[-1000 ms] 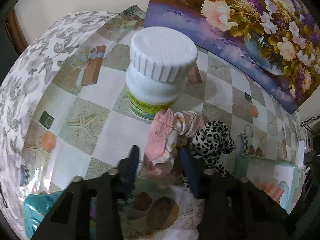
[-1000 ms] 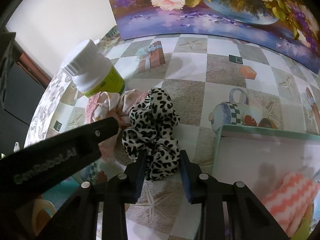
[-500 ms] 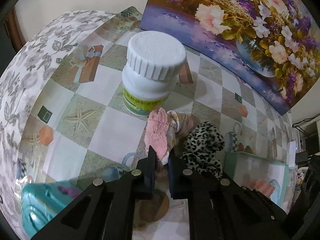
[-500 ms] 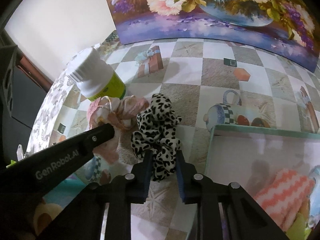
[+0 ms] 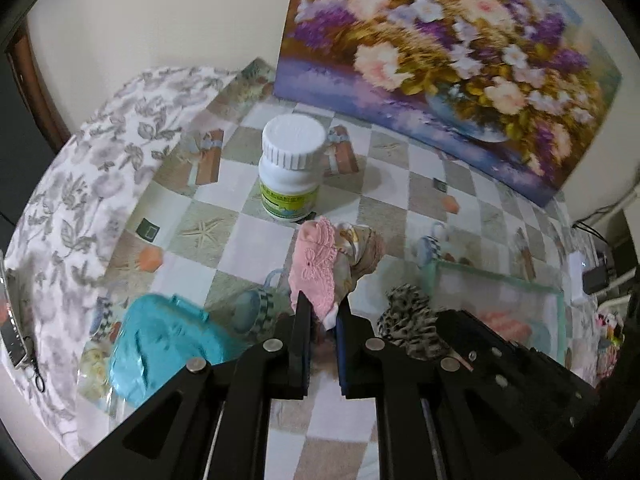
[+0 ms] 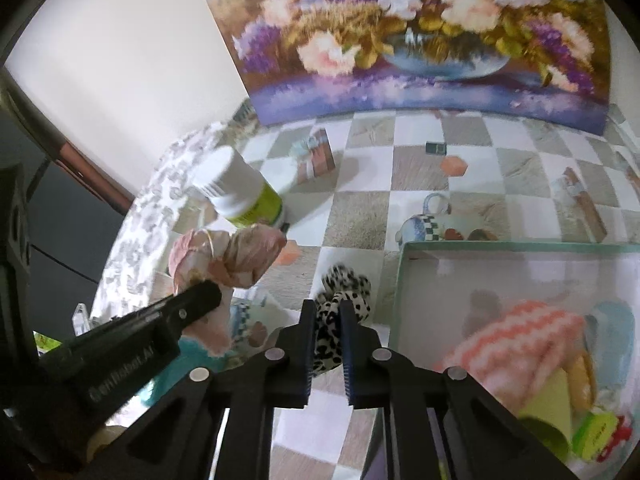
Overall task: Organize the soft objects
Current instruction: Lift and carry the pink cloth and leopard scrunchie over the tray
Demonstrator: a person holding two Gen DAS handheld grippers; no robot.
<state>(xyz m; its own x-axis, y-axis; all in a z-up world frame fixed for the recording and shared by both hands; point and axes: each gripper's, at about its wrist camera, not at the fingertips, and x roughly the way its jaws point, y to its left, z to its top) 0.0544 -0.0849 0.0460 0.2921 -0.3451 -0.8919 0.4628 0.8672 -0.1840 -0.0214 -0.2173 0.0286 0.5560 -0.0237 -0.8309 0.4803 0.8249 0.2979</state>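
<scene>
Scrunchies both lifted off the counter (image 5: 264, 240), as we read it. Left gripper (image 5: 322, 312) has its fingers (image 5: 301, 320) clamped on the pink scrunchie (image 5: 320, 264): pink lace ruffle on one side, cream and tan printed fabric bunched on the other, standing up above the fingertips. Right wrist view shows that same scrunchie (image 6: 228, 252) as a crumpled pink-cream knot held off the checkered cloth, just in front of the white bottle (image 6: 240, 188).

Right gripper (image 6: 325, 320) fingers (image 6: 308, 332) are pinched on the leopard scrunchie (image 6: 344, 284): white fabric with black spots, gathered into a loose puff above the tips, a fold trailing down between the fingers. It sits just beside the left wall of the green box (image 6: 400, 280).

We see a coral and white zigzag cloth (image 6: 516, 328) inside the box. Teal pouch (image 5: 160, 344) lies on the counter left of the left gripper. Flower painting (image 5: 440, 60) leans against the wall at the back.
</scene>
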